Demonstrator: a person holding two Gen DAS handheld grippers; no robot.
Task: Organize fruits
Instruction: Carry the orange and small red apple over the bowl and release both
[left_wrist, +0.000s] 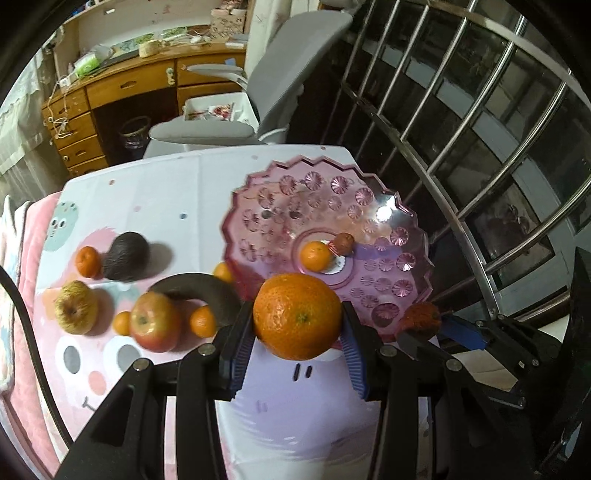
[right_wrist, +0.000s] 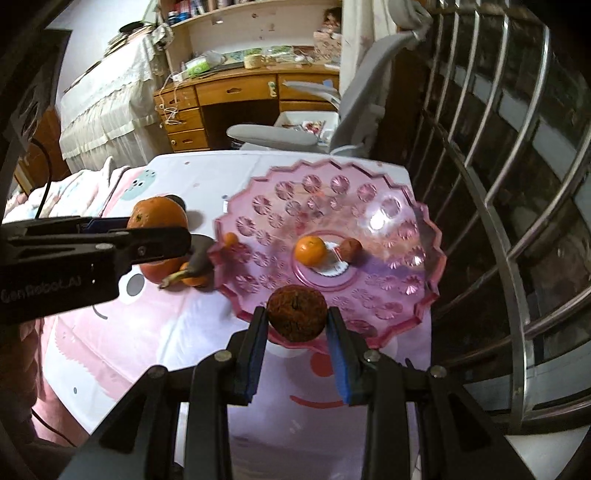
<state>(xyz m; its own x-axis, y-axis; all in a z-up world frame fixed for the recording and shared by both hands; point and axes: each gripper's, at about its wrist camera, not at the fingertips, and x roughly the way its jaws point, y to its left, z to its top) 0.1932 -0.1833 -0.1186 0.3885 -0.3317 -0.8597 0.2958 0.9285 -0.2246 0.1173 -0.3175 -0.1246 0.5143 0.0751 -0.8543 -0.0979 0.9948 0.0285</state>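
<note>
My left gripper (left_wrist: 297, 326) is shut on a large orange (left_wrist: 297, 316) and holds it above the table, just left of the pink glass plate (left_wrist: 258, 206). My right gripper (right_wrist: 297, 320) is shut on a dark brown shrivelled fruit (right_wrist: 297, 312) at the plate's near rim (right_wrist: 424, 306). In the plate lie a small mandarin (right_wrist: 310, 250) and a small brown fruit (right_wrist: 350, 248). On the cloth left of the plate lie a red apple (left_wrist: 155, 320), a yellow wrinkled apple (left_wrist: 75, 306), an avocado (left_wrist: 125, 255), a blackened banana (left_wrist: 207, 291) and several mandarins (left_wrist: 88, 261).
The table carries a pink cartoon cloth (left_wrist: 166, 192). A metal window grille (left_wrist: 461, 147) runs along the right. A grey office chair (left_wrist: 236, 122) and a wooden desk (left_wrist: 122, 88) stand behind the table. The left gripper's body (right_wrist: 74, 254) shows in the right wrist view.
</note>
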